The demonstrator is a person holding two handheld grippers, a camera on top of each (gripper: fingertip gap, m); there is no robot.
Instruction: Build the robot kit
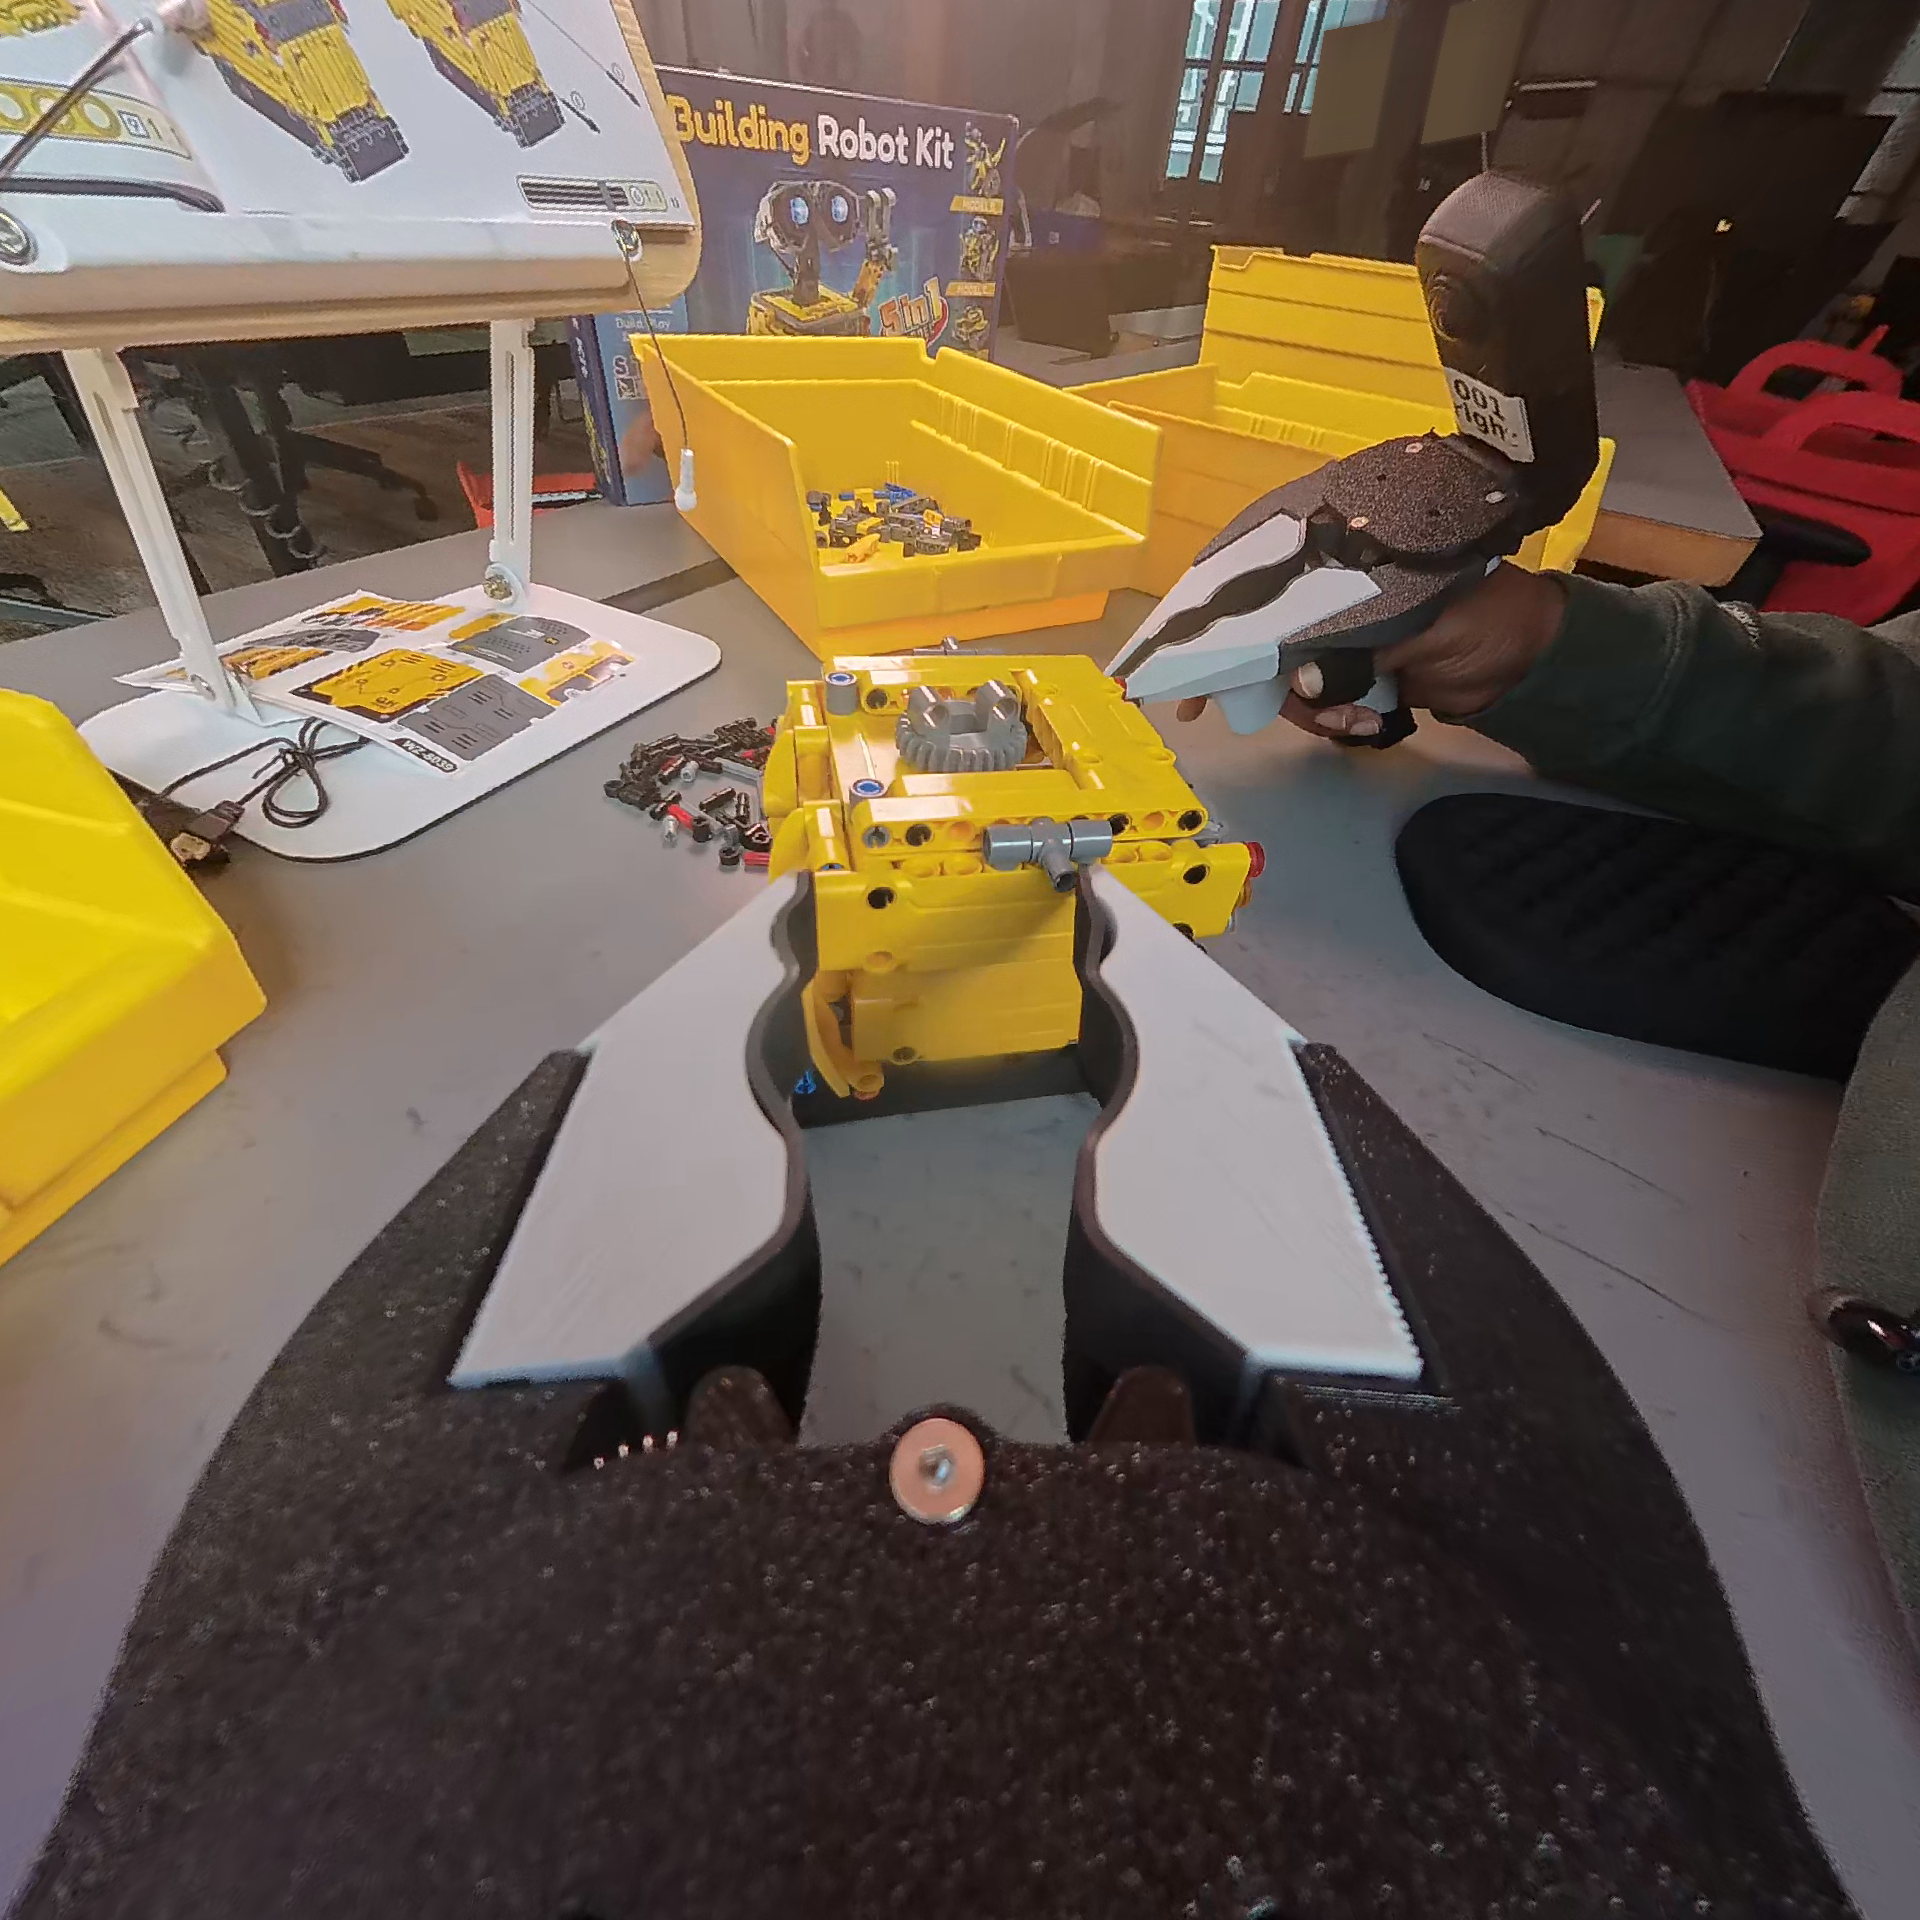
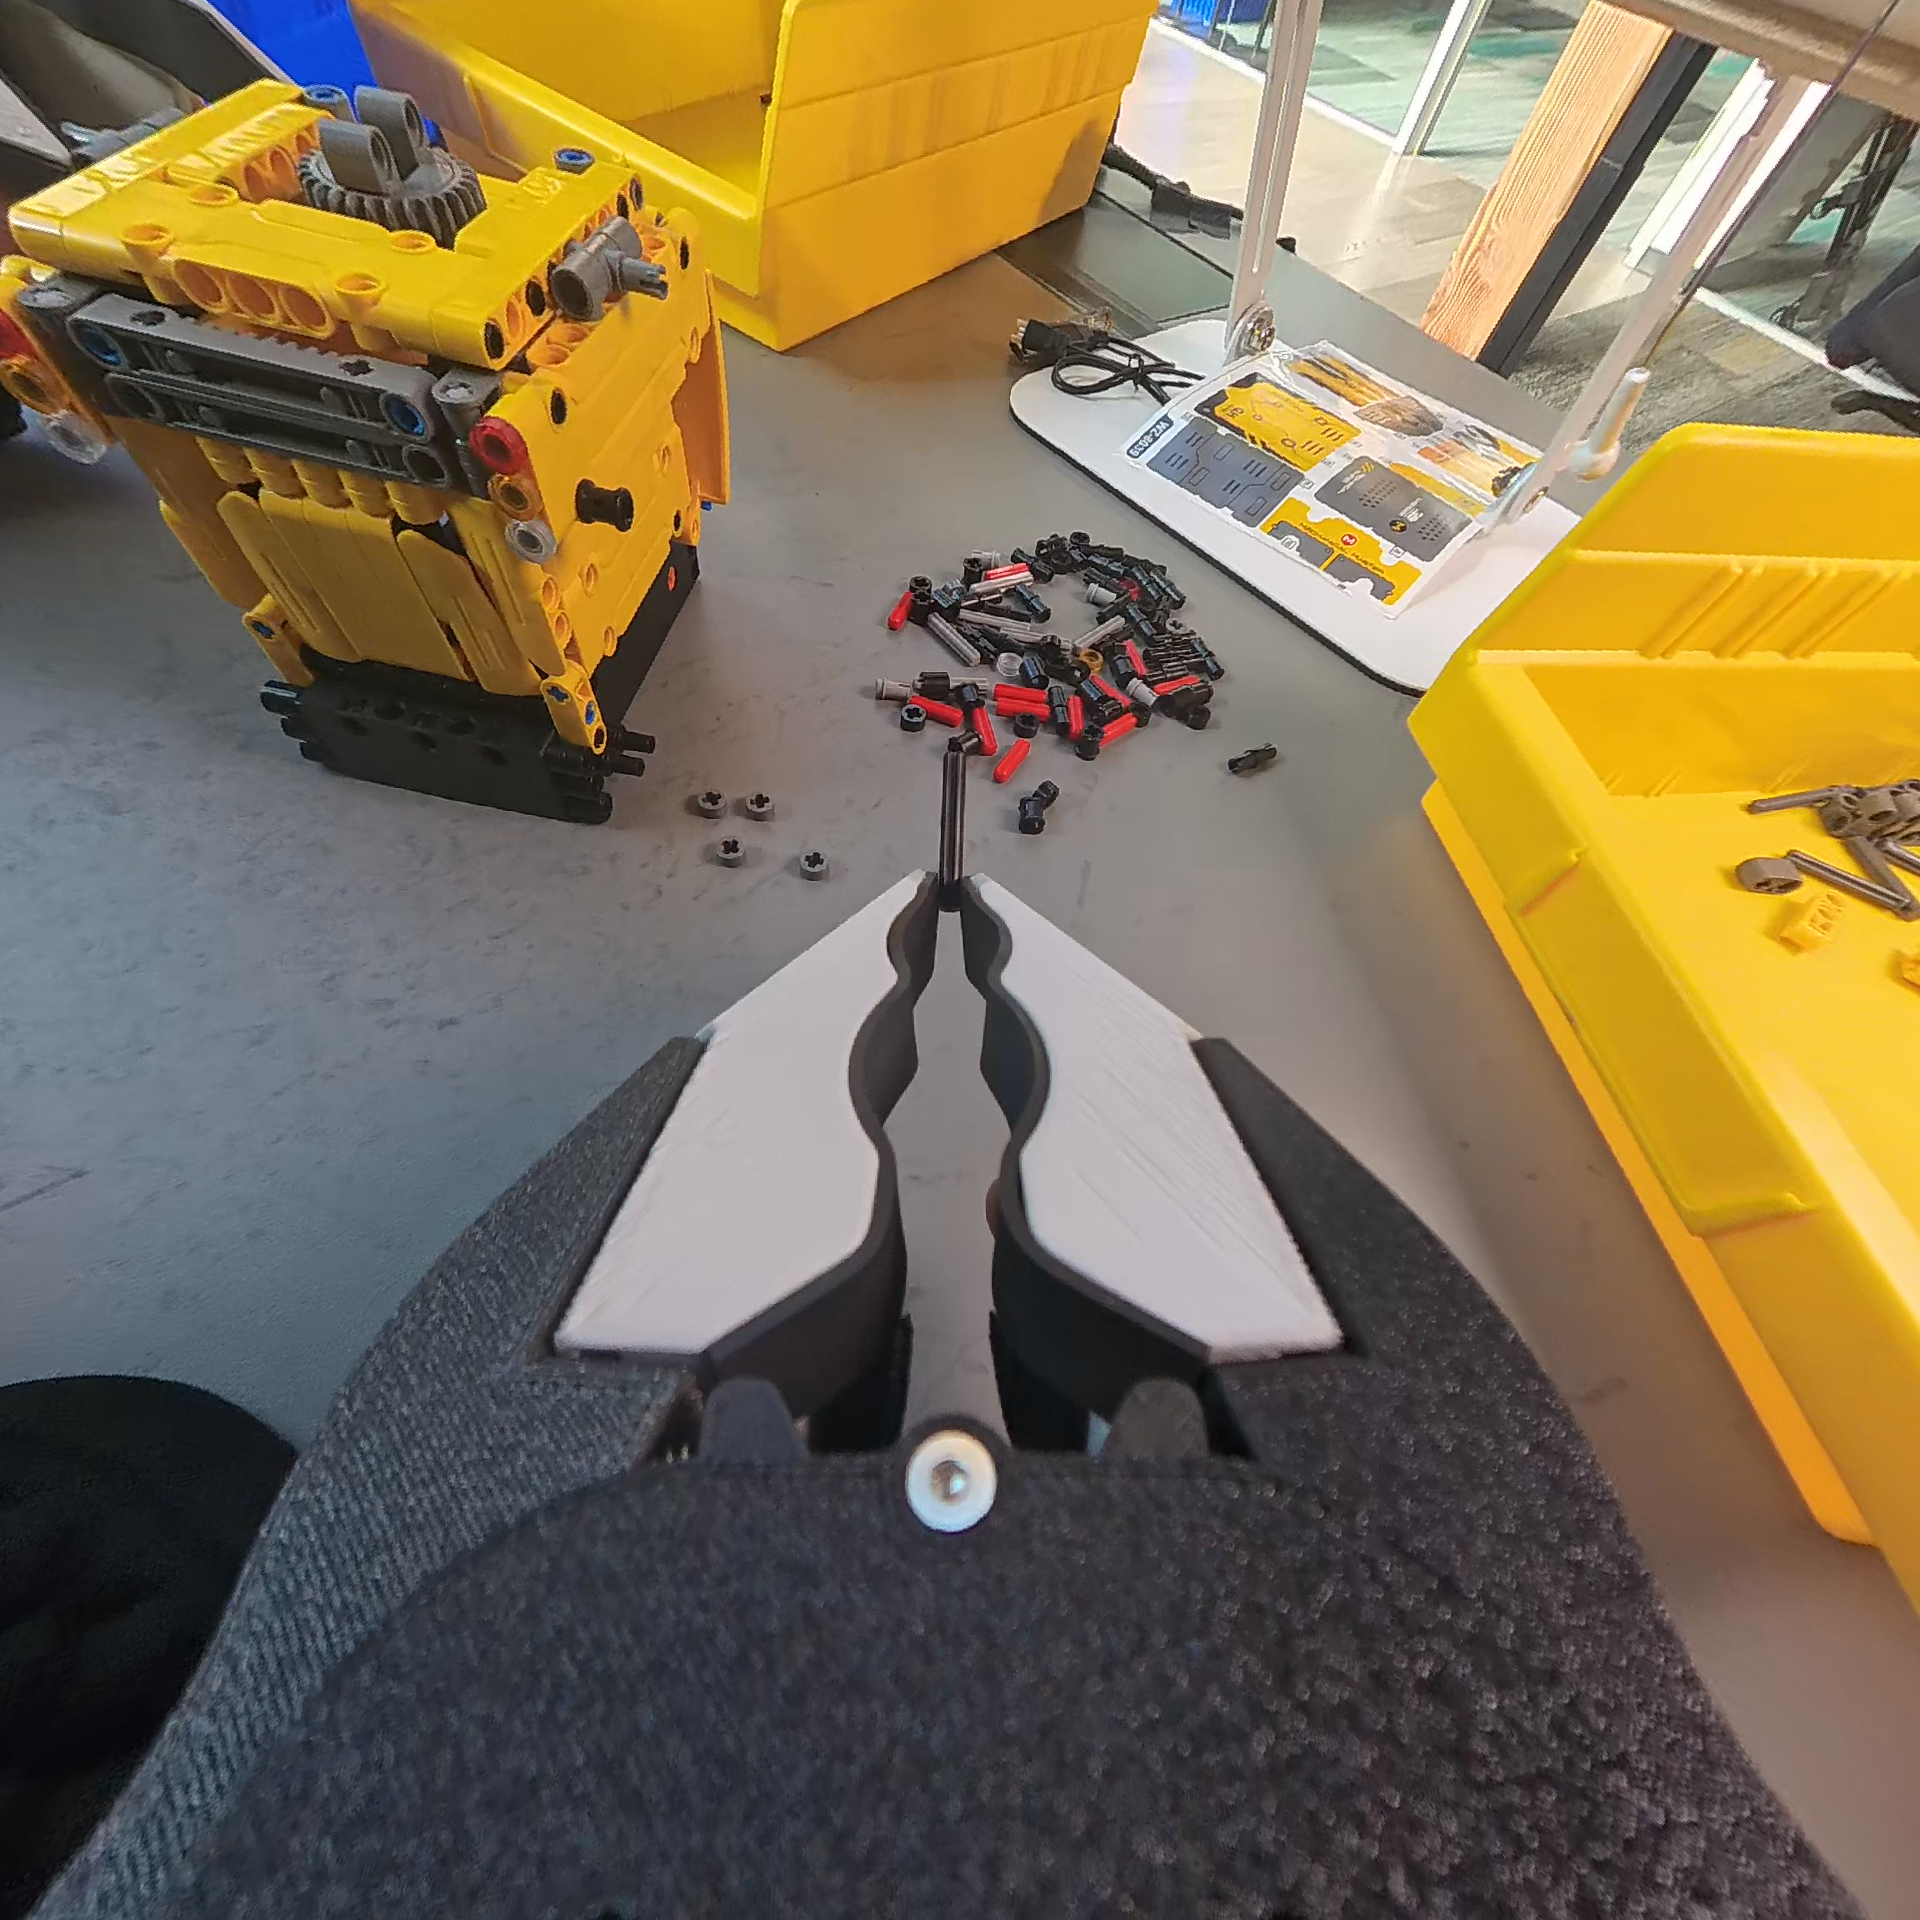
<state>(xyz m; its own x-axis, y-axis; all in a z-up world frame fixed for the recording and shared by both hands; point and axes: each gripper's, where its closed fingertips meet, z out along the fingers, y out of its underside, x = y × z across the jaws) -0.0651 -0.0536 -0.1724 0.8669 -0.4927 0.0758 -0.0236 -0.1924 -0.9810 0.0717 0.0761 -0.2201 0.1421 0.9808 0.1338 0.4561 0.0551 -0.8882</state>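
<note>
A yellow brick-built block model (image 1: 966, 821) with a grey gear on top stands on the grey table. My left gripper (image 1: 940, 894) is shut on its near side, one finger on each flank. The model also shows at the upper left of the right wrist view (image 2: 374, 416). My right gripper (image 2: 948, 888) is shut on a thin black axle (image 2: 951, 821) that sticks out forward past the fingertips, above the table near a pile of small black, red and grey pins (image 2: 1060, 655). In the left wrist view the right gripper (image 1: 1132, 670) hovers just right of the model's top.
Yellow bins stand around: one with small parts behind the model (image 1: 935, 488), one at the right (image 2: 1714, 831), one at the left (image 1: 94, 987). A white stand (image 1: 395, 727) holds an instruction booklet, with a sticker sheet on its base. Several small grey bushes (image 2: 758, 831) lie loose. A kit box (image 1: 831, 208) stands behind. Tip to tip, the grippers are about 20 cm apart.
</note>
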